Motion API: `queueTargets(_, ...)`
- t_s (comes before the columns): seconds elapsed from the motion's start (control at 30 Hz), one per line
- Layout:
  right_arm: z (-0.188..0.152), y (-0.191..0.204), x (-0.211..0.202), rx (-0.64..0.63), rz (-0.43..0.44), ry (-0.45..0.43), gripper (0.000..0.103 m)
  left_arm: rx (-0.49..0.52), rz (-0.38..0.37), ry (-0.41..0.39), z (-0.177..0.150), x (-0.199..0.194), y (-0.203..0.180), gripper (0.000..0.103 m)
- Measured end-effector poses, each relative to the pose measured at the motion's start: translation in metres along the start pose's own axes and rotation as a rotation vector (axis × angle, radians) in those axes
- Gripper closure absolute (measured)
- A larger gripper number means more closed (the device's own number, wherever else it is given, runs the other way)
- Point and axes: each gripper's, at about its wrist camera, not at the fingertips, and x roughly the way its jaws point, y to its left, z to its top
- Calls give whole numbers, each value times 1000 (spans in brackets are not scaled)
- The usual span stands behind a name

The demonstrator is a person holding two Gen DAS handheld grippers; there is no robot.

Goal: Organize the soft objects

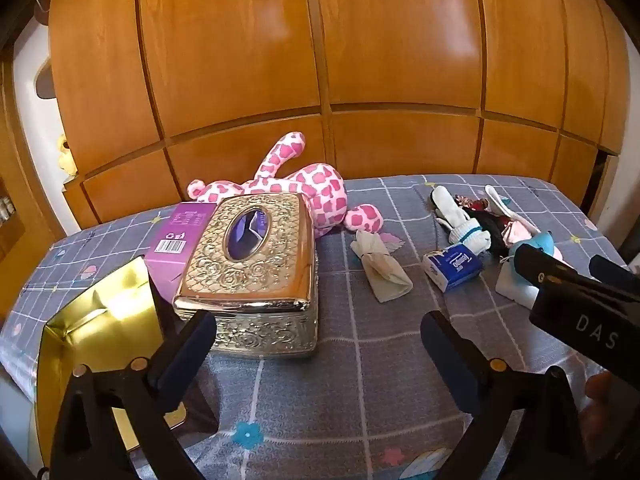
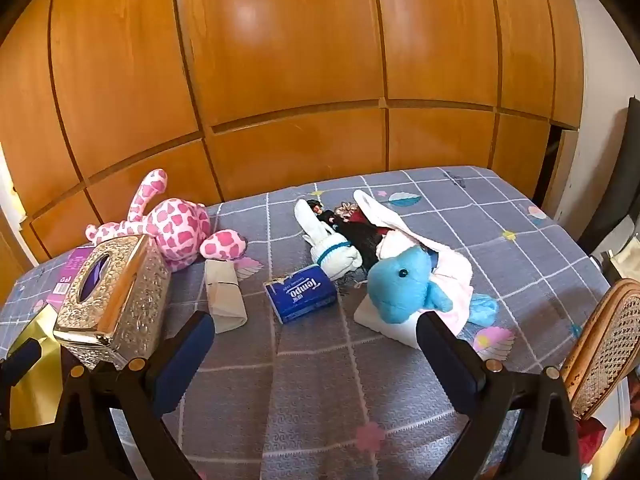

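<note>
Both the left gripper and right gripper hover wide and empty, nothing picked yet; the fuzzy blue plush dolphin at one o'clock looks the likely first reach.

Right hand-held gripper jaws wide apart, nothing between, above grey checked bedspread. Blue tissue packet centre. Blue plush whale right, on white cloth. Folded beige cloth left. Embossed silver metal tissue box far left, pink-spotted plush toy behind it.
</note>
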Motion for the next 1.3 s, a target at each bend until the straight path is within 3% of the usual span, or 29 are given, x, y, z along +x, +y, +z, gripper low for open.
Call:
queueTargets(0.27,2,11,4,-26,2,11,0,4,-10,5,3,3,8,1)
queueTargets(0.3,0,11,2,-27,6,0,0,-19,27,6,-2,-4,13,1)
queueTargets(0.5,-3,16,1,-38,17,6,0,-27,39,4,-3,-5,15,1)
queueTargets(1.3,-8,26,0,-63,35,2,0,-49,38,5,-10,-7,35,1)
